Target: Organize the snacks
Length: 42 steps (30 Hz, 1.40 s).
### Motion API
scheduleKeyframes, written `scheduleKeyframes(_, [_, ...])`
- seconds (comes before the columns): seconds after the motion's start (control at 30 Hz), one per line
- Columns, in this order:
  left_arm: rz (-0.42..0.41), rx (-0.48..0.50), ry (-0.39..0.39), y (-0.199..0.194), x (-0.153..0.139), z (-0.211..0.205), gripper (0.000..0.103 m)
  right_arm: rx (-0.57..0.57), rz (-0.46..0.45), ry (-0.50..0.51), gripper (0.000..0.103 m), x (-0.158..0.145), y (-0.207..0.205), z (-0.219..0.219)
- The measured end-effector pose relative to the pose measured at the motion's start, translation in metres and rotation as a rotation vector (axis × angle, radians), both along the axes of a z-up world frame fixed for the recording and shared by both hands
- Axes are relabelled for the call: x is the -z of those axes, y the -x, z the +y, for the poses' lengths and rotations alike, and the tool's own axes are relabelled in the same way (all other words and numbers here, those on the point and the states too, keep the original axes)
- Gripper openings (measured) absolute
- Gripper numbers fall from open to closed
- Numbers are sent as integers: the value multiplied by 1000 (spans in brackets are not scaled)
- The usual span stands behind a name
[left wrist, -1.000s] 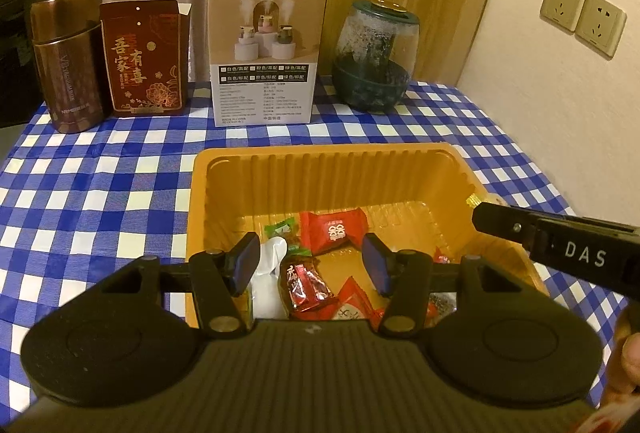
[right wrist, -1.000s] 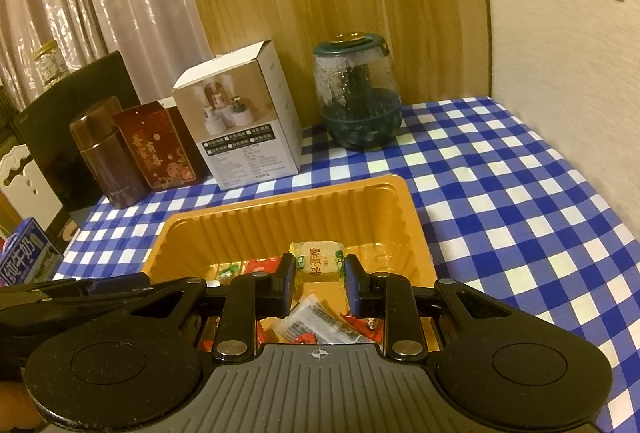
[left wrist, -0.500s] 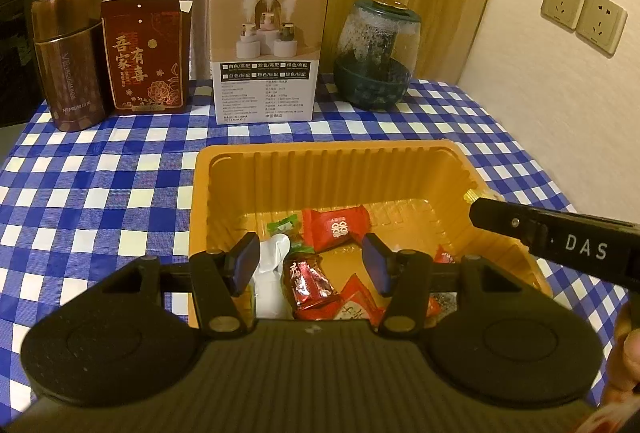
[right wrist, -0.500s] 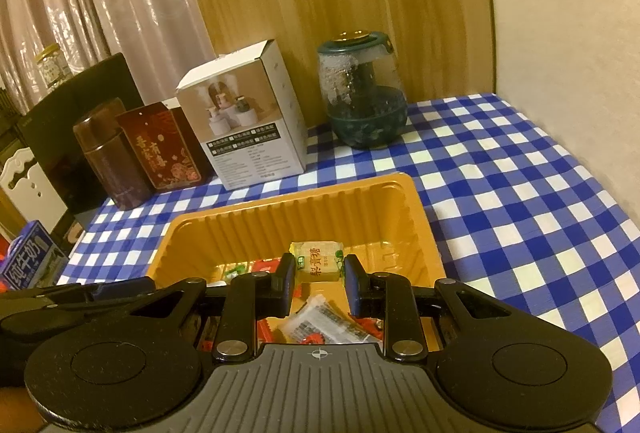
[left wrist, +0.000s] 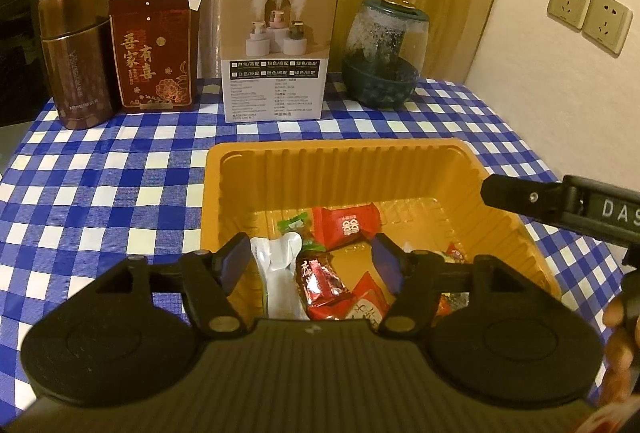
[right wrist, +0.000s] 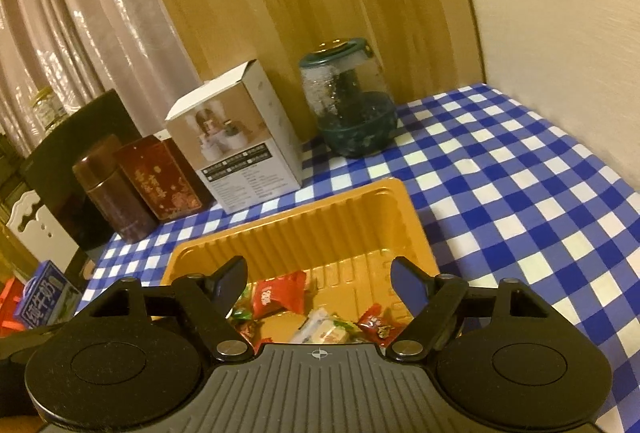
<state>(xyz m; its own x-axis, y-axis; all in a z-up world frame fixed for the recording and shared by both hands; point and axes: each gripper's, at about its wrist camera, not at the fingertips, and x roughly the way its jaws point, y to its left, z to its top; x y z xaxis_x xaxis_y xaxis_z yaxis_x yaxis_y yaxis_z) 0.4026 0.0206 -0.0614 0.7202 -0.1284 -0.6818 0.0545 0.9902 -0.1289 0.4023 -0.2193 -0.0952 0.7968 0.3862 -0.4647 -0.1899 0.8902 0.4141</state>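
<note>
Right wrist view shows my right claw (right wrist: 318, 283) opening empty over the ribbed orange plastic tray (right wrist: 308, 229) on the checked counter (right wrist: 500, 193), where light, crinkly, slippery wrapped candies (right wrist: 280, 297) lie, best pinched across their middles, I'd judge.

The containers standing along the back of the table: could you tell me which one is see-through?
The green-lidded glass jar at the right end; the brown canister, red box and white carton are all opaque.
</note>
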Motion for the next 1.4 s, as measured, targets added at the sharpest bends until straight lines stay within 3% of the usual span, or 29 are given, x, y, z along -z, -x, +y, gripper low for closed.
scheduleKeyframes(0.8, [-44,-24,-73,19,-10,1,103,24,15,82,79,-3,16,-5])
scheduleKeyframes(1.4, [-59,-13,-74,56,-27,-6,103,18,19,108,79,-8,50,-13])
